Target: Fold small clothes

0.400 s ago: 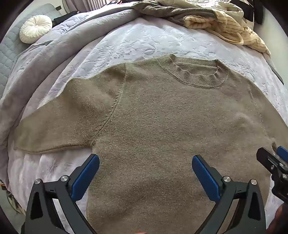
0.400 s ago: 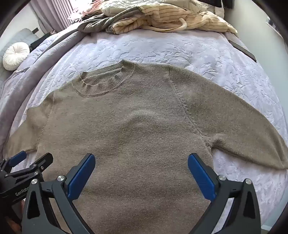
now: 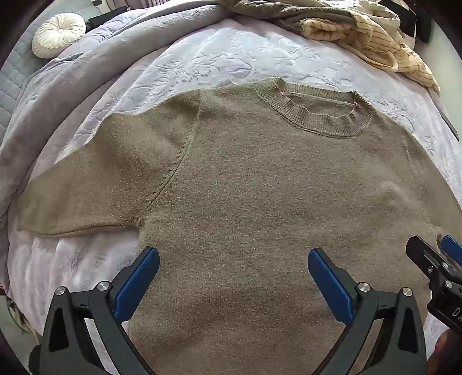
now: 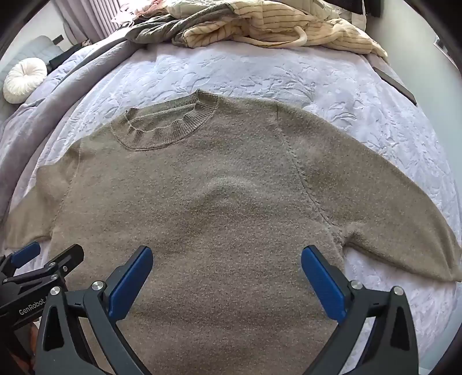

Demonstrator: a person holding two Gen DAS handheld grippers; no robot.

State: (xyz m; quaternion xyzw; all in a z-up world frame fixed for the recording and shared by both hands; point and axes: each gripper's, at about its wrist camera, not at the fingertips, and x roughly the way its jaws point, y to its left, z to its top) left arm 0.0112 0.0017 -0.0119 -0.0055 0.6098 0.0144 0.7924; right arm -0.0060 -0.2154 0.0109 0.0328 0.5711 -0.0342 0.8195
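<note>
1. The sweater (image 3: 260, 202) lies flat on the bed (image 3: 231, 57), front up; its neck (image 3: 317, 115) is at 12 o'clock and the sleeves stick out toward 9 and 3 o'clock.
2. The left gripper (image 3: 234, 274) hangs over the bottom part of the sweater, at 6 o'clock in its own view; its jaws are wide and hold nothing.
3. The right gripper (image 4: 226, 271) hangs over the same part, just beside the left one; its jaws are wide too, and empty.
4. No fold looks done yet; I think a sleeve or a side comes first.
5. The knit is soft and thick; a grab might catch only the top layer, so the back stays down and the fold goes lumpy.
6. There is a small bump (image 4: 225, 184) in the middle; folding over it could trap a crease.
7. The pile of clothes (image 4: 274, 26) at 12 o'clock sits near the neck; a far push could bump the sweater into it.
</note>
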